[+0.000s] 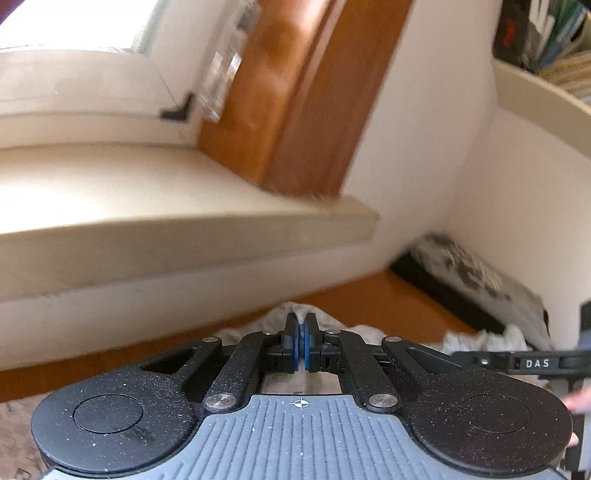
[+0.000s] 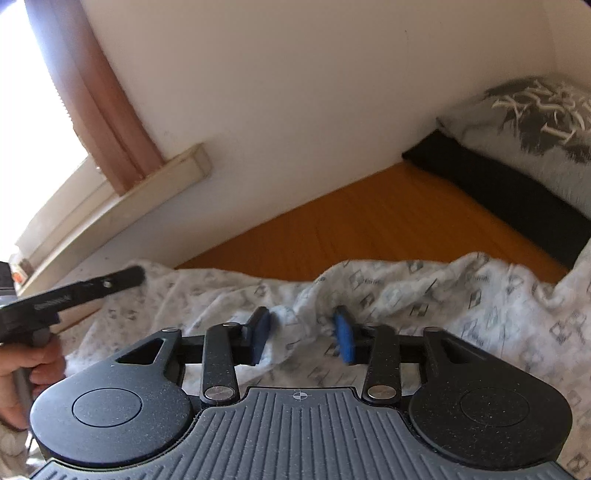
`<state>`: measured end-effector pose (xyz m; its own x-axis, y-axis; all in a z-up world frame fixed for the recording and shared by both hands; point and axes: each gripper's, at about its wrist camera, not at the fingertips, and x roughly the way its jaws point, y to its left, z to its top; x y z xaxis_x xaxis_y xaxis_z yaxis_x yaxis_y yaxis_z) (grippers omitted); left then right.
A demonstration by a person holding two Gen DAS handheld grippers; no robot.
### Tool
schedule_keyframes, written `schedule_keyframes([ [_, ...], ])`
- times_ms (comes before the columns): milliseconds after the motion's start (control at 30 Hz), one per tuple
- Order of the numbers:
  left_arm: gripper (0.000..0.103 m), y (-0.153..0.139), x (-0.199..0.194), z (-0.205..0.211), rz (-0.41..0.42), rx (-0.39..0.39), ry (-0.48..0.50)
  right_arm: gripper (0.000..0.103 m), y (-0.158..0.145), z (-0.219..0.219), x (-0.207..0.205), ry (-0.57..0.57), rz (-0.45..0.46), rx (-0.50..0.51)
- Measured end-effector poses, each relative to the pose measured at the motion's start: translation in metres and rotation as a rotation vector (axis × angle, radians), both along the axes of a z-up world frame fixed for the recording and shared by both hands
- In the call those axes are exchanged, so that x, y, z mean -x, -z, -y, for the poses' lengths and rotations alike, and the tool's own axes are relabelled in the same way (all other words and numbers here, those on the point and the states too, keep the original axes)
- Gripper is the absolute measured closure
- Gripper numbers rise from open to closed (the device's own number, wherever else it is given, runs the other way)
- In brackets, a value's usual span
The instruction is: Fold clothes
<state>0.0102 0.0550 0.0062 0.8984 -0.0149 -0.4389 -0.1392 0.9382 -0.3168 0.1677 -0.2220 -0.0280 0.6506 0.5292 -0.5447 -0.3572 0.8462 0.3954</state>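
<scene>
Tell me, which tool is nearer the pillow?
Right. The right tool is over the cloth, with the pillow ahead to its right. The left tool is farther left, by the window sill.

Walls: white wall [image 2: 295,110], meeting in a corner
Window: bright window [image 1: 74,22], overexposed, at upper left
Sill: cream sill [image 1: 147,192] below it
Curtain: brown curtain [image 1: 295,92] beside the window
Bed: orange sheet [image 2: 369,221]
Pillow: grey-patterned pillow [image 2: 535,122] on a black cushion [image 2: 498,195]
Shelf: shelf [image 1: 535,96] with books, upper right
</scene>
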Motion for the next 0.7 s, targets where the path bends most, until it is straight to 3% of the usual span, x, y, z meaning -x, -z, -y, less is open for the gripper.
schedule_keyframes([
  [100,0.1,-0.002,0.001,-0.003,0.033,0.004,-0.024,0.097,-0.019,0.026,0.026,0.037,0.23,-0.146],
  [167,0.1,0.0,-0.003,-0.003,0.022,0.003,-0.031,0.094,-0.027,0.027,0.038,0.02,0.31,-0.134],
  [267,0.1,0.006,-0.01,-0.002,-0.012,-0.014,-0.028,0.078,-0.026,0.022,0.031,-0.015,0.244,-0.021],
  [333,0.1,0.01,-0.015,-0.001,-0.035,-0.026,-0.026,0.07,-0.027,0.025,0.03,0.007,0.271,0.074],
  [367,0.1,0.011,-0.016,-0.002,-0.037,-0.022,-0.026,0.058,-0.026,0.026,0.027,-0.006,0.261,0.124],
  [467,0.1,0.013,-0.017,-0.005,-0.039,-0.006,-0.029,0.053,-0.018,0.025,0.016,-0.088,0.224,0.266],
  [567,0.1,0.014,-0.018,-0.006,-0.039,-0.005,-0.031,0.053,-0.009,0.018,0.009,-0.134,0.256,0.435],
  [700,0.1,0.017,-0.019,-0.008,-0.045,0.003,-0.029,0.053,-0.001,0.016,-0.003,-0.183,0.218,0.497],
])
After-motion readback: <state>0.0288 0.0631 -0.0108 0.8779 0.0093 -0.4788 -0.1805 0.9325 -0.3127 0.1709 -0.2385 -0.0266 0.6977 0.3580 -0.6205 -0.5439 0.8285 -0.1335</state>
